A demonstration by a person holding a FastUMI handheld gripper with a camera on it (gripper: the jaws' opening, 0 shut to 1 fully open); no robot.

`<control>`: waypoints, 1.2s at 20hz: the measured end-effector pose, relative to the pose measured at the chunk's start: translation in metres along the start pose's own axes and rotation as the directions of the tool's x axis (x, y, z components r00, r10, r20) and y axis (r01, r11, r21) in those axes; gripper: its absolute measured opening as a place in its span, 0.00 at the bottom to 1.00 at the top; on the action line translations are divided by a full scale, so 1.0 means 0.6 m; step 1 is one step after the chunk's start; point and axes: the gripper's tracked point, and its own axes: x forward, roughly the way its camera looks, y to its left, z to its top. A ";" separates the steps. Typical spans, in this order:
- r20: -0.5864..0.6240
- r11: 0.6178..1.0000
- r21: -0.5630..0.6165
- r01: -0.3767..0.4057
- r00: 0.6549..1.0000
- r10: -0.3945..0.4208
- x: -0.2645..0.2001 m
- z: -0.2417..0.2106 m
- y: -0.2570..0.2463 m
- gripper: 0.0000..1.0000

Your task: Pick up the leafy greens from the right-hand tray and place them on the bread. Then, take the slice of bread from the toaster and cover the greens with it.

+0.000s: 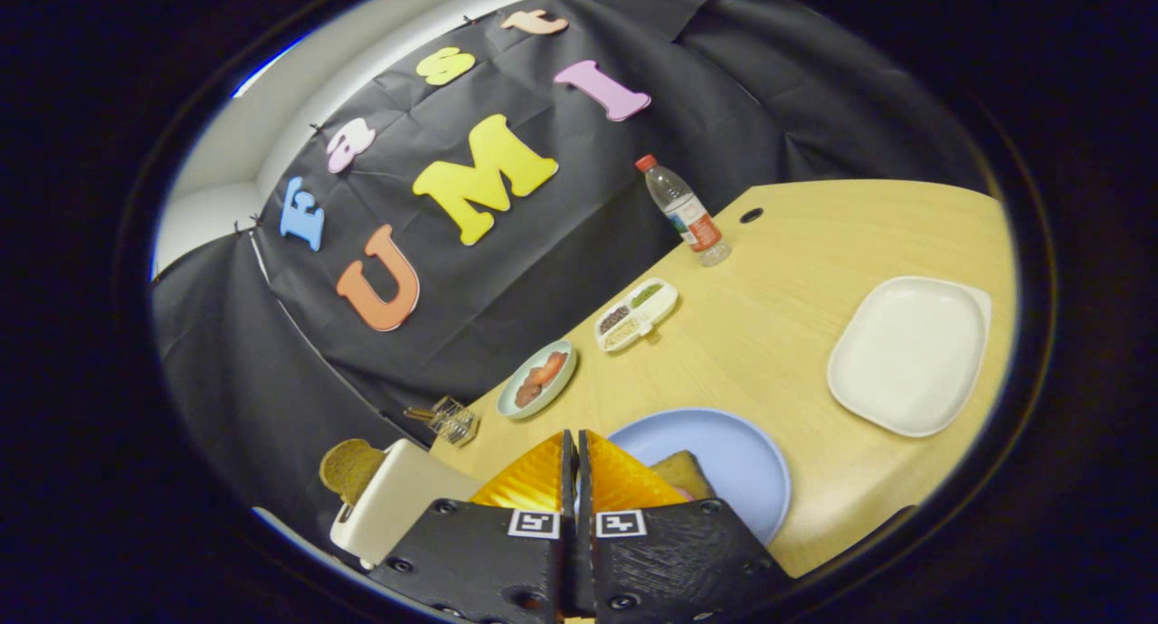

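Jaws of gripper (575, 448) together above bread (685, 473) on blue plate (733, 452).

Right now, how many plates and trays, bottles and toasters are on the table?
Plates and trays: 4 (blue plate, white tray, green plate, divided tray)
Bottles: 1 (water bottle)
Toasters: 1 (white toaster)
Total: 6
The gripper has its fingers together, holding nothing.
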 end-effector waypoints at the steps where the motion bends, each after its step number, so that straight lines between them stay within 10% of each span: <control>1: 0.003 1.000 -0.010 0.015 1.000 -0.015 0.001 0.002 -0.014 0.00; 5: 0.003 0.990 -0.120 0.071 0.997 -0.072 0.005 -0.002 -0.049 0.07; 15: 0.154 0.921 -0.364 0.139 0.984 -0.088 -0.049 0.057 -0.004 0.87; 24: 0.278 0.863 -0.498 0.080 0.958 0.071 -0.145 0.109 0.197 0.95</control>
